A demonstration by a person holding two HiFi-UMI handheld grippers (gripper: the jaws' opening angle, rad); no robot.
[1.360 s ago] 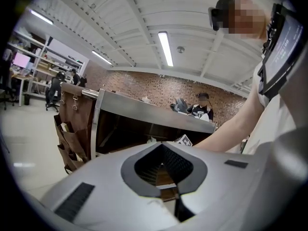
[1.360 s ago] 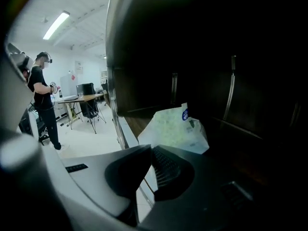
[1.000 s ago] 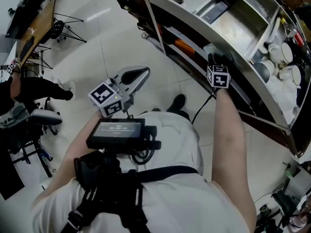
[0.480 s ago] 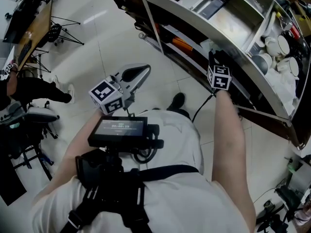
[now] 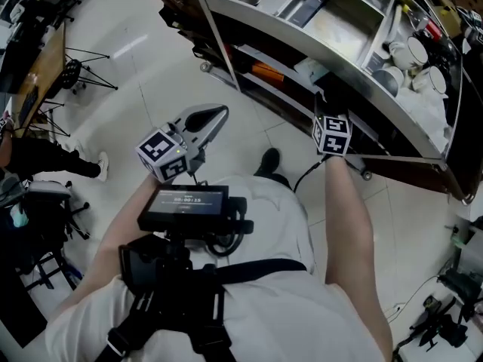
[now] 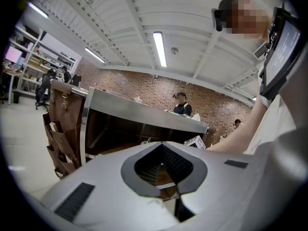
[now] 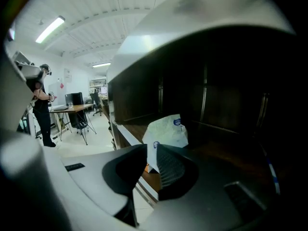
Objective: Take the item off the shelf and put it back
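**A:** Two risks from here, both at the right gripper [image 7: 150, 148]. Its jaws have just been closing and now stand a narrow gap apart. The white bag [image 7: 168, 128] has its lower corner in that gap, but I see no pad pressing on it.

**B:** So a pull now takes nothing?

**A:** Likely, or only a thin corner. It looks like soft film, so it could slip out. The bag could also tip off the shelf [image 7: 122, 134], whose front edge runs just below the jaw tips.

**B:** Second risk?

**A:** The upper deck [image 7: 202, 13] hangs close above the gripper. Lifting before backing clear could knock the bag or the marker cube [image 5: 332, 134] against it.

**B:** Bag's place?

**A:** Upright on the shelf, straight ahead of the jaw tips, most of it just beyond them.

**B:** Pose?

**A:** Right arm [image 5: 347, 217] reaches forward nearly straight, with the gripper tilted a little downward into the bay. The left gripper [image 6: 161, 146] sits well back and to the left of it, by the waist. Its elbow is bent and it points roughly level. Its jaws meet at the tips with nothing in them.
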